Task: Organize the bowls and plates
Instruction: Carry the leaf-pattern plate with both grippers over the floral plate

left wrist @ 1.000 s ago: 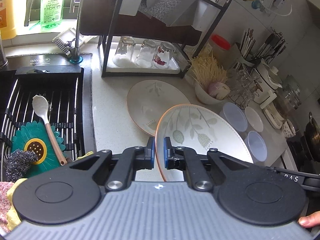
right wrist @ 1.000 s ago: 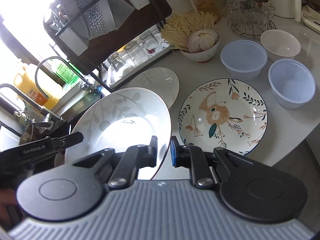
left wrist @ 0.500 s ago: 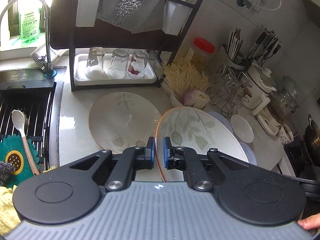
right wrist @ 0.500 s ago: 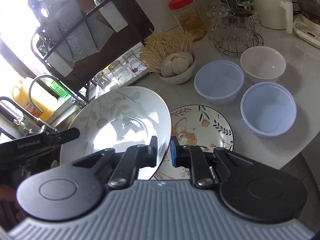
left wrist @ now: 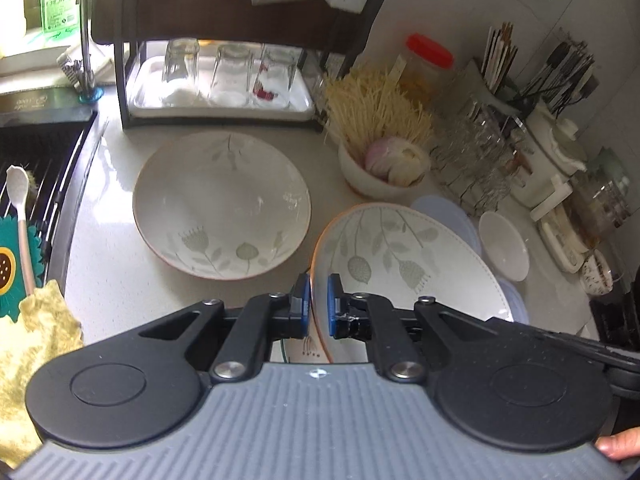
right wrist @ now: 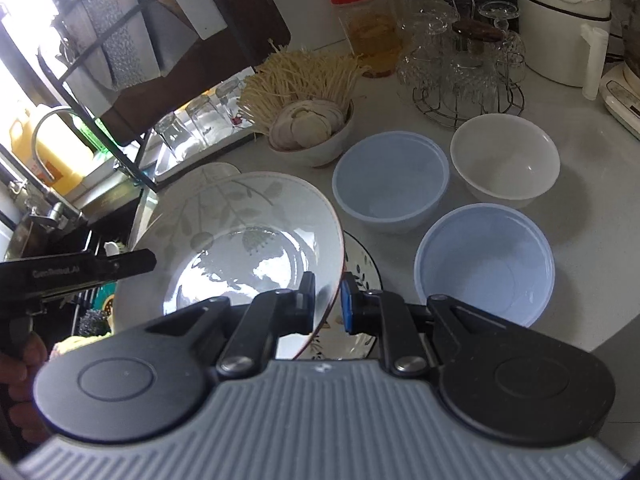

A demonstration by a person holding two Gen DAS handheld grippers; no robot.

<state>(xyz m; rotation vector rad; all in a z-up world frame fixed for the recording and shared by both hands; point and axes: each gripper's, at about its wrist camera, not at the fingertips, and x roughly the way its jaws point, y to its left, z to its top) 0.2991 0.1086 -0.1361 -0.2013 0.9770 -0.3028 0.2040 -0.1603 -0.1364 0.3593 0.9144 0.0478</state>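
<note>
Leaf-pattern plate (left wrist: 400,264): glazed ceramic, judged stiff, heavy, slippery and breakable; best held at the rim on opposite edges. Carried tilted, lower right of the left wrist view, above a floral plate (right wrist: 362,264). Left gripper (left wrist: 318,304) and right gripper (right wrist: 328,300) each pinch its rim. Matching plate (left wrist: 222,204) rests on the counter, centre left.

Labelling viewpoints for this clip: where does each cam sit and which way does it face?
Left wrist: on the left tongs, angled down at the counter toward the glass rack; a fingertip shows bottom right.
Right wrist: on the right tongs, angled down toward the blue bowls; a hand and the left tongs' body show left.
Shared: the leaf plate, clamped by both tongs.
</note>
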